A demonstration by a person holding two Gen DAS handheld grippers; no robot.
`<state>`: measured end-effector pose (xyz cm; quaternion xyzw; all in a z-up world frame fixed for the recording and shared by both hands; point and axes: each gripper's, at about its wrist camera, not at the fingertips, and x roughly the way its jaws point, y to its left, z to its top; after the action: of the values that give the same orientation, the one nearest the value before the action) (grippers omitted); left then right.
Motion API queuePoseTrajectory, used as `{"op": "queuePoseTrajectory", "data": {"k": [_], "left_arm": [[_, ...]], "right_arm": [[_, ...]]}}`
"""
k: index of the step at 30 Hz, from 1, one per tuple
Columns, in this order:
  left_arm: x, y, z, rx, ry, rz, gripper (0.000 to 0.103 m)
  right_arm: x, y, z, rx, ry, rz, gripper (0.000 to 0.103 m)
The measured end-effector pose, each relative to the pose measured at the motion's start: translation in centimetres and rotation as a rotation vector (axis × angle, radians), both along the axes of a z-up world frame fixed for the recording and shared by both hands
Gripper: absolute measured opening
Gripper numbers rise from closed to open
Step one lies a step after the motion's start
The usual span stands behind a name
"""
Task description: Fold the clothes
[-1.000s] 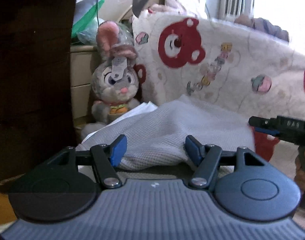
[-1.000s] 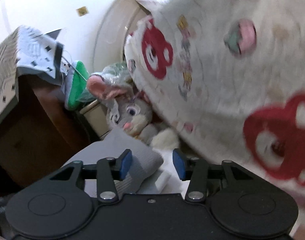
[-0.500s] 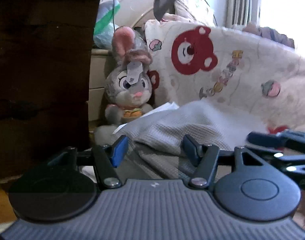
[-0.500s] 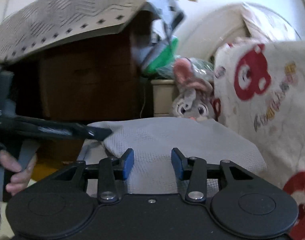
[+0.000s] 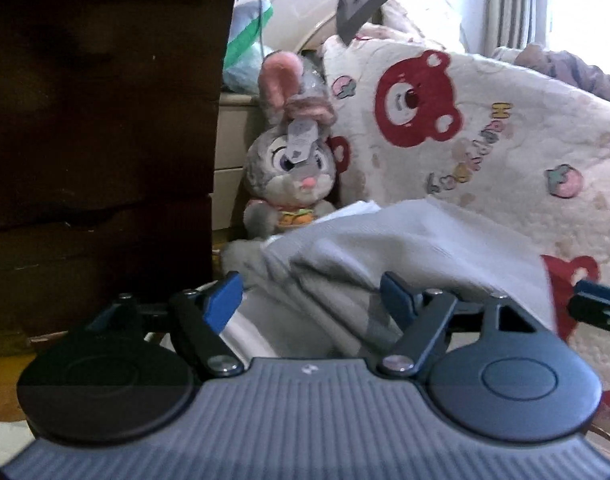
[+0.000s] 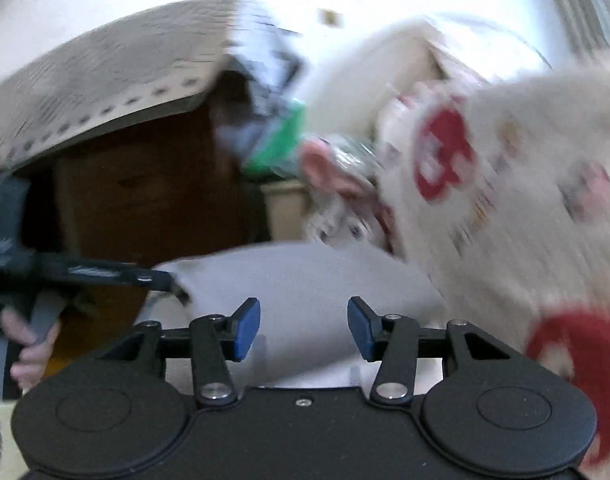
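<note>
Left wrist view: left hand-held gripper (image 5: pixel 311 298) seen with jaws spread wide, blue pads (image 5: pixel 224 301) well apart, nothing clamped. A grey garment (image 5: pixel 405 256) lies between and beyond the pads, bunched into soft ridges at the near edge, smoother and paler toward 1 o'clock. Fabric looks fine-knit; weave blurred. The right pad appears to sit against a fold, but contact cannot be confirmed. A white layer (image 5: pixel 355 208) shows under the garment's far edge at 12 o'clock. At 3 o'clock, the blue tip of the right hand-held gripper (image 5: pixel 597 306) is seen just beside the garment's right edge.

Right wrist view, heavily blurred: right hand-held gripper (image 6: pixel 303 326) also wide open, holding nothing. The garment (image 6: pixel 305 280) lies directly ahead at 12 o'clock as a rounded grey mound, just beyond the pads. At 9 o'clock the left hand-held gripper (image 6: pixel 173 282) reaches the garment's left edge, held by a hand (image 6: pixel 29 344); whether it touches cannot be told.

Farther off: a plush rabbit (image 5: pixel 293 168) at 12 o'clock behind the garment, a bear-print quilt (image 5: pixel 485 140) rising from 1 to 3 o'clock, a dark wooden cabinet (image 5: pixel 101 120) from 9 to 11 o'clock.
</note>
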<state>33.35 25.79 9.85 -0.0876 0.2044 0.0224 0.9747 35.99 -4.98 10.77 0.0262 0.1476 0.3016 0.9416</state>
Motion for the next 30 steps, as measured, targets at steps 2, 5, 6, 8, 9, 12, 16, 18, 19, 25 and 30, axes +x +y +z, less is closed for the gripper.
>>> {"op": "queuePoseTrajectory", "data": {"k": [2, 5, 6, 8, 9, 12, 16, 18, 19, 25, 30], "left_arm": [[-1.9, -1.1, -0.1, 0.018, 0.021, -0.019, 0.085], [-4.5, -3.1, -0.8, 0.041, 0.073, -0.007, 0.093], [-5.5, -4.0, -1.3, 0.047, 0.088, -0.009, 0.096], [-7.5, -5.8, -2.0, 0.059, 0.108, -0.02, 0.097], [-8.5, -6.7, -2.4, 0.065, 0.114, -0.028, 0.098], [-11.8, -9.8, -2.8, 0.097, 0.117, -0.052, 0.099], [-15.8, -13.2, -2.2, 0.106, 0.111, -0.086, 0.103], [-17.5, -14.3, -2.0, 0.1, 0.103, -0.08, 0.103], [-18.3, -14.8, -2.0, 0.097, 0.1, -0.077, 0.103], [-22.3, -17.7, -3.6, 0.083, 0.122, -0.054, 0.103], [-24.2, -20.7, -7.3, 0.148, 0.135, 0.004, 0.103]], "right_arm": [[-1.1, -1.8, -0.5, 0.003, 0.034, -0.022, 0.055], [-4.2, -3.8, -1.4, -0.01, 0.042, -0.04, 0.061], [-5.4, -4.3, -1.7, -0.011, 0.043, -0.045, 0.062], [-7.9, -5.1, -2.3, -0.027, 0.039, -0.055, 0.065], [-9.3, -5.3, -2.6, -0.038, 0.039, -0.056, 0.066], [-13.0, -6.1, -3.2, -0.047, 0.05, -0.052, 0.067], [-16.2, -7.7, -3.0, -0.077, 0.073, -0.091, 0.069], [-17.8, -8.8, -2.9, -0.075, 0.08, -0.118, 0.069], [-18.7, -9.3, -2.9, -0.068, 0.084, -0.128, 0.07], [-24.4, -11.7, -4.5, -0.053, 0.058, -0.193, 0.081], [-28.1, -13.5, -8.1, 0.013, 0.048, -0.231, 0.088]]}}
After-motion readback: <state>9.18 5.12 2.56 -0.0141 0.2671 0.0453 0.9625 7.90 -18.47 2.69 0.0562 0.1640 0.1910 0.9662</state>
